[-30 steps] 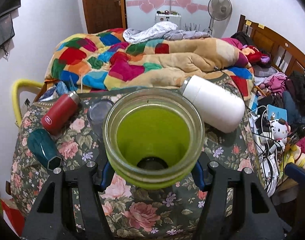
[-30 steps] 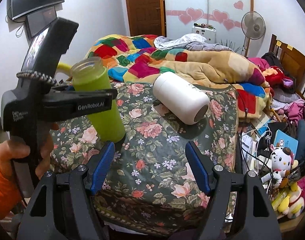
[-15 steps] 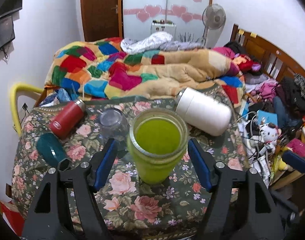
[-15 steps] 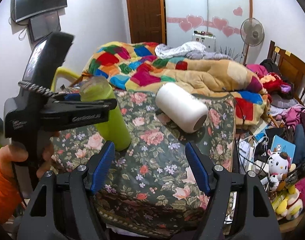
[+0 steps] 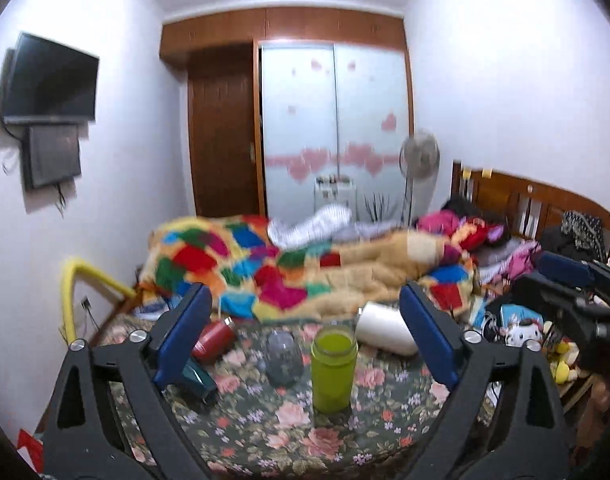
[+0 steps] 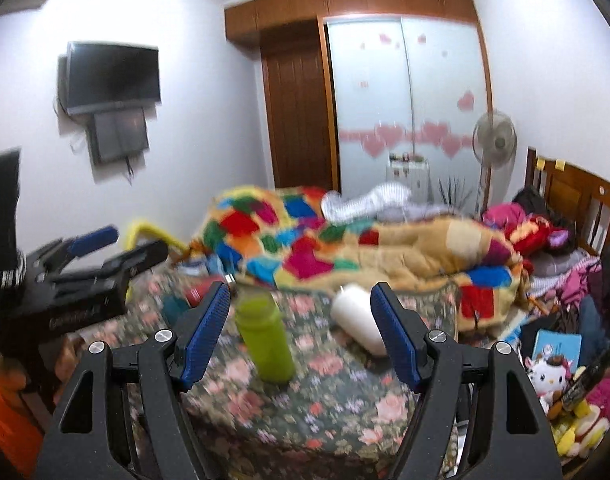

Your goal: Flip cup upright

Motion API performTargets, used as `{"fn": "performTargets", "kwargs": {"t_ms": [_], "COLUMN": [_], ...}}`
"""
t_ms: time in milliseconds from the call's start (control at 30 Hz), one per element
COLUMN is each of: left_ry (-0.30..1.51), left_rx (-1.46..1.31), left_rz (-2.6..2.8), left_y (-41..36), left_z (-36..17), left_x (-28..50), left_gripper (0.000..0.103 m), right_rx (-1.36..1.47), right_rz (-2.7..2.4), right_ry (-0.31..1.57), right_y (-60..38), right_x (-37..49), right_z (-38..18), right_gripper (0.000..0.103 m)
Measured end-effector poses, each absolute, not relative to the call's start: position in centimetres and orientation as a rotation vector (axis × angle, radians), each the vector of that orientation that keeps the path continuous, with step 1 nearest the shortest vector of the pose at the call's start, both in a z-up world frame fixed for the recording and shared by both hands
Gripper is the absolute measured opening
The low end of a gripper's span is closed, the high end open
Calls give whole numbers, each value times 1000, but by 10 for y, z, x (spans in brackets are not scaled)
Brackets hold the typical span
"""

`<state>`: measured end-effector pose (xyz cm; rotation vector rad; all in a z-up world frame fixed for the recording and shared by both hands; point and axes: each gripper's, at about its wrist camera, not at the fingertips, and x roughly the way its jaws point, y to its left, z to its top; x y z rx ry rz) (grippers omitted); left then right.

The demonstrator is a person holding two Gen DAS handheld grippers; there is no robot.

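1. Green cup upright on the floral counter, mouth up, inside looking green; whether holding liquid, cannot tell.
2. Clear glass just left of the green cup, apparently empty, contents hard to judge through the blur.
3. White flask lying on its side behind and to the right of the green cup, apart from it.
4. Red bottle on its side at far left, with a teal container in front of it, partly hidden by a blue pad.
5. Left tool spread wide, gripping nothing, raised clear of the green cup and touching no object.
6. Right tool likewise wide apart and empty, with the green cup seen between its pads but untouched.
7. Patchwork blanket heaped on the bed beyond the counter.
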<state>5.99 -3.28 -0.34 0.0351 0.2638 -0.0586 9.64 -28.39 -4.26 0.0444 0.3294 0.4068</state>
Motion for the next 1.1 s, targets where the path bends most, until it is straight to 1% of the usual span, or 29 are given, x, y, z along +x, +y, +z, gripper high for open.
{"fn": "performTargets", "kwargs": {"t_ms": [100,167,267,333,400,433,500,533,1100], "left_ry": [208,173,148,142,139,140,140,140,154], "left_rx": [29,17,-2,-14,-22,-28,-44,-46,-58], "left_rz": [-53,-47,-39,-30,-11,-6,4,7,18], "left_y": [-33,-31,-29,-28,-25,-24,-21,-19,-18], "left_z": [5,8,11,10,8,7,5,5,-1], "left_x": [35,18,3,-2,-6,-7,-9,-9,-17], "left_gripper": [100,103,103,103,103,103,103,103,103], "right_rx": [66,74,73,68,66,67,71,73,55], "right_rz": [416,421,418,407,394,396,394,386,345], "right_ry": [266,228,197,176,153,150,147,143,164], "right_y": [-285,-284,-281,-280,-277,-278,-279,-278,-278], "right_x": [81,70,59,53,47,45,43,42,34], "right_z": [-33,-28,-26,-25,-26,-26,-27,-27,-35], "right_gripper": [76,76,77,81,90,92,100,102,103]}}
